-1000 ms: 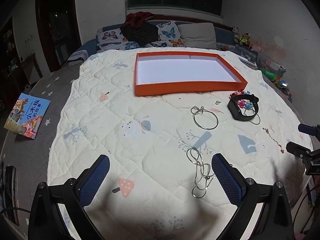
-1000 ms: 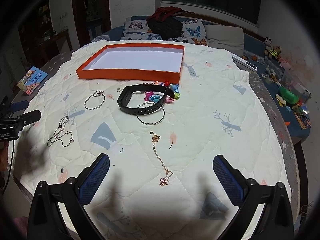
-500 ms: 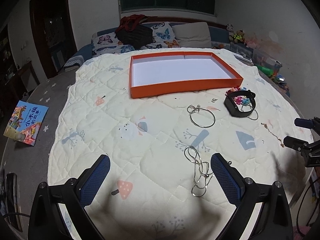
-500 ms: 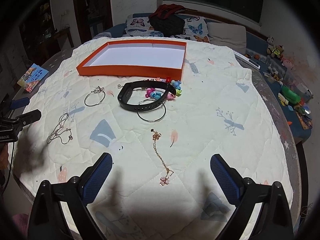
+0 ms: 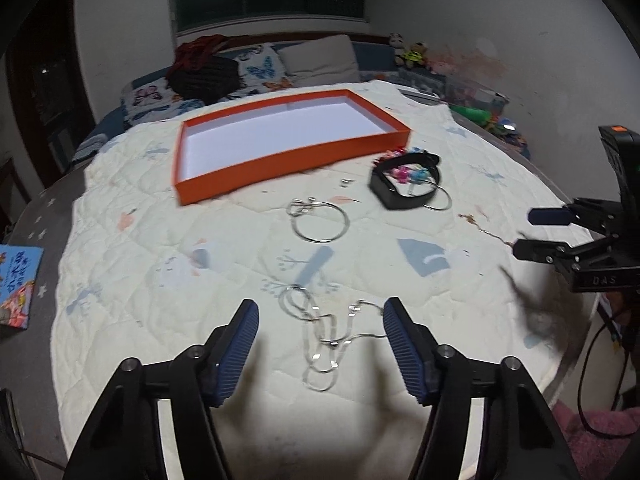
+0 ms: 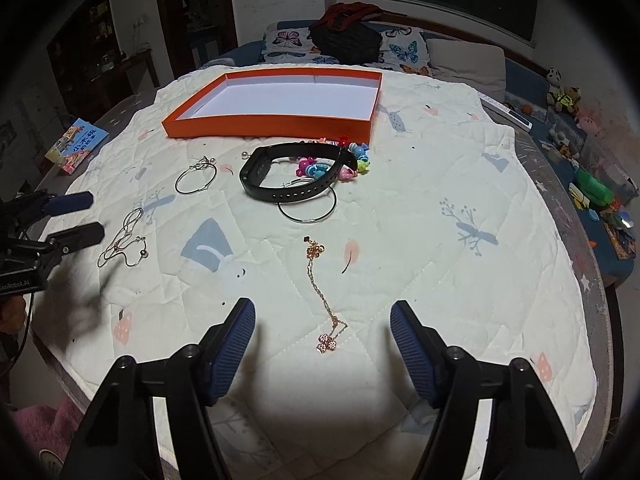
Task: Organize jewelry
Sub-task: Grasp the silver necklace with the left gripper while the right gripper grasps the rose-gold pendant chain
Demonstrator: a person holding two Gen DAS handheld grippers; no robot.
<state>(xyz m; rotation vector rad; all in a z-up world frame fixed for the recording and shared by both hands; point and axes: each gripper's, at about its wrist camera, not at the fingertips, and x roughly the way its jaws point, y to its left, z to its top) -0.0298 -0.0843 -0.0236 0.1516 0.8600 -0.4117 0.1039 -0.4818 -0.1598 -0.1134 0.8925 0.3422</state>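
An empty orange tray (image 5: 288, 160) (image 6: 272, 126) sits at the far side of the quilted table. My left gripper (image 5: 318, 312) is open, its fingers either side of a tangled silver chain (image 5: 324, 332) (image 6: 122, 242). My right gripper (image 6: 322, 316) is open over a rose-gold flower chain (image 6: 324, 304) (image 5: 486, 230). Between them and the tray lie a silver bangle (image 5: 320, 222) (image 6: 196, 178), a black wristband (image 5: 404, 186) (image 6: 292, 178), a coloured bead bracelet (image 6: 332, 164) and a second silver hoop (image 6: 308, 210).
A picture book (image 5: 18, 284) (image 6: 76, 146) lies on the grey table edge at the left. A sofa with cushions and a dark bag (image 6: 346, 38) stands behind. Toys and clutter (image 6: 592, 188) sit at the right. Each gripper shows in the other's view, the right (image 5: 560, 236) and the left (image 6: 52, 224).
Both grippers have moved forward and lower toward the table. The left one now straddles the silver chain. The right one has closed in on the rose-gold chain. Nothing is held.
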